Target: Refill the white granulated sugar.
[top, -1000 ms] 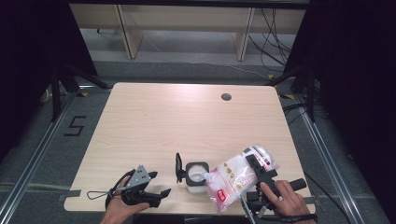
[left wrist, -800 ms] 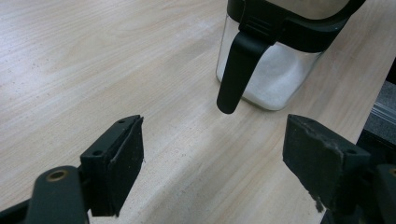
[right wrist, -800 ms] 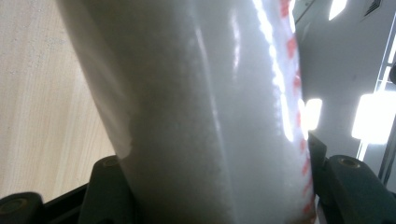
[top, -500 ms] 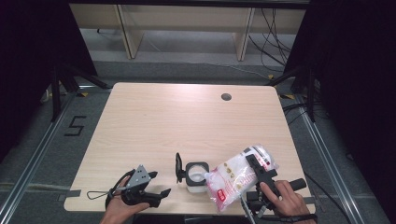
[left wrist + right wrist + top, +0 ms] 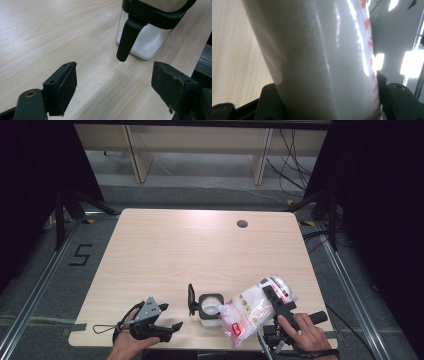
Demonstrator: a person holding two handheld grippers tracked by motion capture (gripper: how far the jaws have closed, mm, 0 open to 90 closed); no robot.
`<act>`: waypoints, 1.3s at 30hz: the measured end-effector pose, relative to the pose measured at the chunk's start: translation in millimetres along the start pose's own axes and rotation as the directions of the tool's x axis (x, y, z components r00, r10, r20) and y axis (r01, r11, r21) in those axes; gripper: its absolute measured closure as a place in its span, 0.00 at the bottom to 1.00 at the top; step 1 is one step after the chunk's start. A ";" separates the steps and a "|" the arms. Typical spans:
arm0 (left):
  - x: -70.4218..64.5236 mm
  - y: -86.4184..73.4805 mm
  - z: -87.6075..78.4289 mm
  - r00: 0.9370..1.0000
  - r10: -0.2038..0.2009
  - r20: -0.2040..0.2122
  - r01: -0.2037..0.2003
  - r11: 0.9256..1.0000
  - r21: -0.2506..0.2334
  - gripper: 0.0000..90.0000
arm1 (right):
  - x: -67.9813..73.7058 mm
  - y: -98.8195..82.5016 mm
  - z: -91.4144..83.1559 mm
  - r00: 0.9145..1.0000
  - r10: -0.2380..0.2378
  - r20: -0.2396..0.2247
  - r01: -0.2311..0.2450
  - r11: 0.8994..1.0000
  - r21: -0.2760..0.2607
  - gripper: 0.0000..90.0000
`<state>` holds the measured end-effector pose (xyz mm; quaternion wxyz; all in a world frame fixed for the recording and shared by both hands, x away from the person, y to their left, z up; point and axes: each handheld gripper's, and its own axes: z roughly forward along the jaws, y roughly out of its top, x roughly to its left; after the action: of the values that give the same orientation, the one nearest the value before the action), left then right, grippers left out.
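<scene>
Near the front edge of the wooden table (image 5: 165,250), a clear square jar (image 5: 210,309) stands with its black lid flipped open, white grains inside. Just right of the jar, the right gripper (image 5: 276,301) clamps a plastic bag of white granules (image 5: 250,312), tilted toward the jar's mouth. Left of the jar, the left gripper (image 5: 167,330) rests with jaws spread, holding nothing.

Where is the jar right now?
In the high view the jar stands near the table's front edge, lid open, between the left gripper and the bag.
</scene>
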<state>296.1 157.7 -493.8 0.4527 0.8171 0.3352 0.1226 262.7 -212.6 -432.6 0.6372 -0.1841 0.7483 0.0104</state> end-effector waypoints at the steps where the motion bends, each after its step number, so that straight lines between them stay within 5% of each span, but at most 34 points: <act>1: -0.1 0.0 0.2 1.000 -0.004 0.000 0.004 1.000 -0.003 0.22 | 0.8 -0.1 0.4 1.000 0.010 0.001 -0.010 1.000 -0.003 0.48; 7: -0.9 0.0 0.7 1.000 -0.014 0.001 0.014 1.000 -0.013 0.22 | 3.8 -0.1 0.9 0.999 0.040 -0.002 -0.040 0.999 -0.001 0.48; 9: -0.7 0.1 0.7 1.000 -0.011 0.004 0.011 1.000 -0.012 0.22 | 0.6 0.6 0.6 1.000 0.000 0.005 0.000 1.000 -0.011 0.48; 12: -0.5 0.0 0.3 1.000 -0.006 0.001 0.006 1.000 -0.005 0.22 | 2.9 0.1 0.1 0.999 0.039 -0.004 -0.039 0.999 0.005 0.48; 15: -0.1 0.3 0.7 1.000 0.007 0.006 -0.007 1.000 -0.017 0.22 | -0.8 -0.3 0.4 1.000 -0.005 0.015 0.006 1.000 -0.014 0.48; 22: -0.2 0.0 0.2 1.000 -0.004 0.000 0.004 1.000 -0.003 0.22 | 3.8 -1.3 -0.8 0.998 0.057 0.004 -0.057 0.998 0.014 0.48; 24: -0.8 0.1 1.0 1.000 -0.002 0.005 0.002 1.000 -0.018 0.22 | 0.0 -0.6 -0.4 1.000 0.003 0.008 -0.003 1.000 -0.001 0.48; 26: 0.6 0.4 -0.1 1.000 0.011 0.002 -0.011 1.000 0.000 0.22 | 0.9 -0.9 -0.7 1.000 0.030 0.008 -0.030 1.000 0.003 0.48; 29: -0.5 0.2 0.5 1.000 -0.012 0.002 0.012 1.000 -0.017 0.22 | -0.2 -0.2 0.0 1.000 -0.004 0.021 0.004 1.000 -0.013 0.48; 39: -0.8 0.2 0.9 1.000 -0.013 0.002 0.013 1.000 -0.016 0.22 | 3.3 -1.8 0.3 0.999 0.045 0.029 -0.045 0.999 -0.017 0.48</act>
<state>296.1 156.5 -494.1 0.4605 0.8114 0.3389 0.1215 263.1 -215.1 -435.4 0.6462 -0.1722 0.7427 0.0335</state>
